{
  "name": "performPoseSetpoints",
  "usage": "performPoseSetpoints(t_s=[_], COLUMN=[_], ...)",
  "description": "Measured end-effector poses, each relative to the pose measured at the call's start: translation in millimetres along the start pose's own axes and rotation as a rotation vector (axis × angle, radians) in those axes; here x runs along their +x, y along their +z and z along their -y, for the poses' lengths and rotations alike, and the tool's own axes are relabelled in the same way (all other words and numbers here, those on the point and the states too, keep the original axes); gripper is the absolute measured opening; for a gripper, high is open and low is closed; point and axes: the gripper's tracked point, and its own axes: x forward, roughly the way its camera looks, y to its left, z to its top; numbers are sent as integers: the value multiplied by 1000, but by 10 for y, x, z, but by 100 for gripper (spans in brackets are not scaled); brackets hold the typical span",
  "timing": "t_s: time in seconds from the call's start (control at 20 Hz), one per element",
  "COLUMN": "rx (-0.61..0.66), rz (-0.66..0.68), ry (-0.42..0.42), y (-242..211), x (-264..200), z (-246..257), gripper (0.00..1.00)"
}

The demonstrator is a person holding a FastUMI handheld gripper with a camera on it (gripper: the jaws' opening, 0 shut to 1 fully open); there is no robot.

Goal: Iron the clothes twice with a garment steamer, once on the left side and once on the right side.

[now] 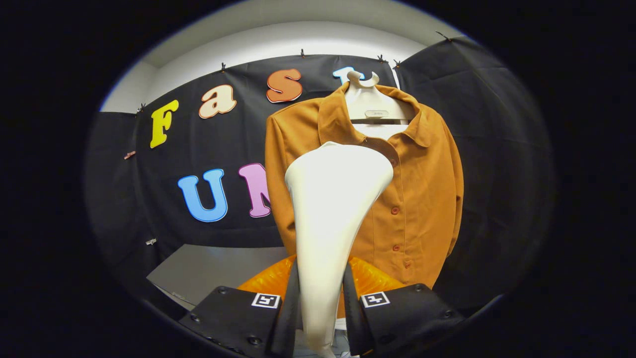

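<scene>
The jaws are seen closed in on the narrow handle of a white garment steamer (332,214), one finger (289,303) pressed against its left flank and the other against its right, so that the gripper (320,308) is clamped on the handle low down. The steamer's long axis is set roughly upright, running from between the fingers up and away from the camera, with a slight lean to the right at the top. The body is narrow where it is held and widens steadily upward into a broad, rounded head, which is pointed toward the clothing ahead. That head is seen against the chest of an orange-brown shirt (422,199), over the left part of the front and just beside the buttoned placket; whether the head is touching the cloth cannot be told. The shirt is hung facing the camera on a pale hanger form (370,107), its collar open and its buttons running down the middle to the right of the steamer. Behind the fingers and at either side of the handle, a glossy orange object (370,278) is seen low down, its nature unclear. A grey table surface (213,268) is seen further left, below the booth's black wall.
</scene>
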Motion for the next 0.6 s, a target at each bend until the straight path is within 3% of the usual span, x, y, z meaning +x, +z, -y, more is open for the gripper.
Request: performPoseSetpoints(t_s=[0.6], rx=[39], rz=[-100], ry=[180], y=[-276], x=[716], z=[251], gripper=[44])
